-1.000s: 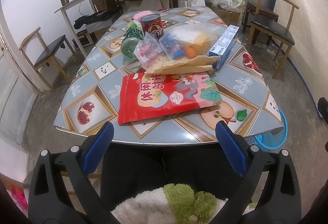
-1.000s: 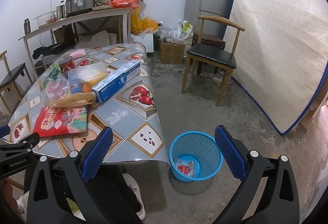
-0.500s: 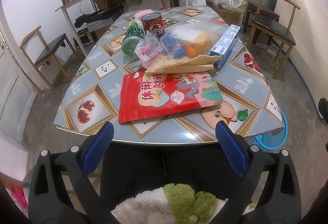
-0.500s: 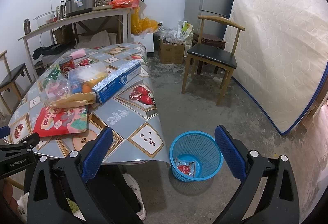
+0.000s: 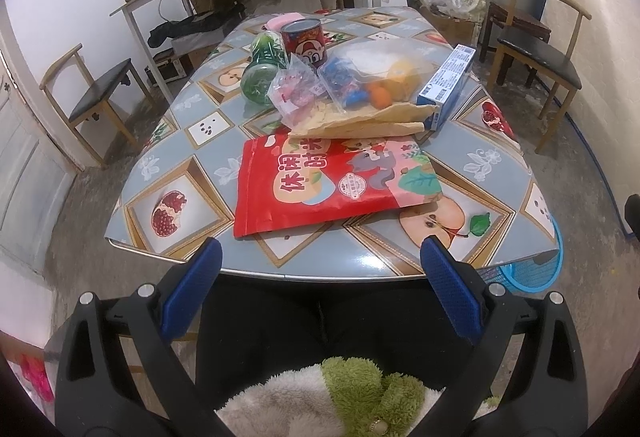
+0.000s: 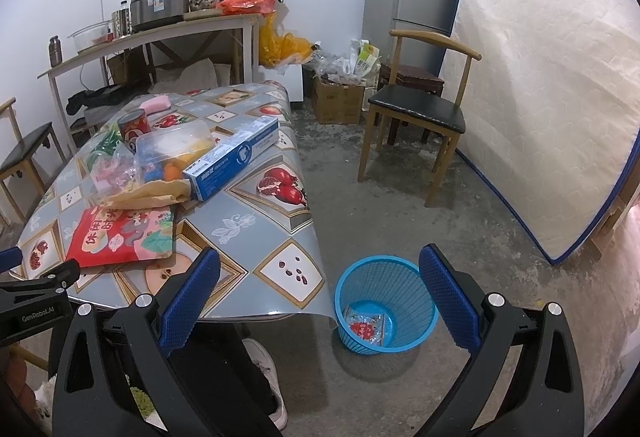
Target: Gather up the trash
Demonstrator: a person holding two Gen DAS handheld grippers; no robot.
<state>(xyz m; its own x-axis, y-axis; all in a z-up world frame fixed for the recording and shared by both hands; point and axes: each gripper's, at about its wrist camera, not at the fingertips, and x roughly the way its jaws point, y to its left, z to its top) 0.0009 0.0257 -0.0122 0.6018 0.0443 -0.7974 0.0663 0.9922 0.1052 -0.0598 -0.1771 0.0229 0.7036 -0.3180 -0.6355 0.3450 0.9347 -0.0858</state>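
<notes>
Little differs from a second ago: in the left wrist view the table (image 5: 492, 157) sits slightly lower and nearer in frame, so the left gripper (image 5: 320, 277) has edged toward it, while the right wrist view is unchanged. The left gripper's jaws stand wide apart, holding nothing and touching nothing, short of the table's near edge above the person's dark lap. The right gripper (image 6: 320, 293) is likewise spread wide and empty, held off the table's near right corner above the floor, with the basket (image 6: 424, 301) showing between its fingers. The trash lies on the table: a red bag (image 5: 320, 185) flat near the near edge, a brown paper bag (image 5: 368, 123) just behind it and overlapping its far edge, clear bags (image 5: 296, 93) and a clear box (image 5: 380, 61) on top of the paper, a blue carton (image 5: 446, 85) touching them toward the right edge, and a green bottle (image 5: 262, 73) and a red can (image 5: 302, 41) behind, toward the middle. The basket stands on the floor beside the table's near right corner, with a wrapper (image 6: 366, 327) in its bottom.
</notes>
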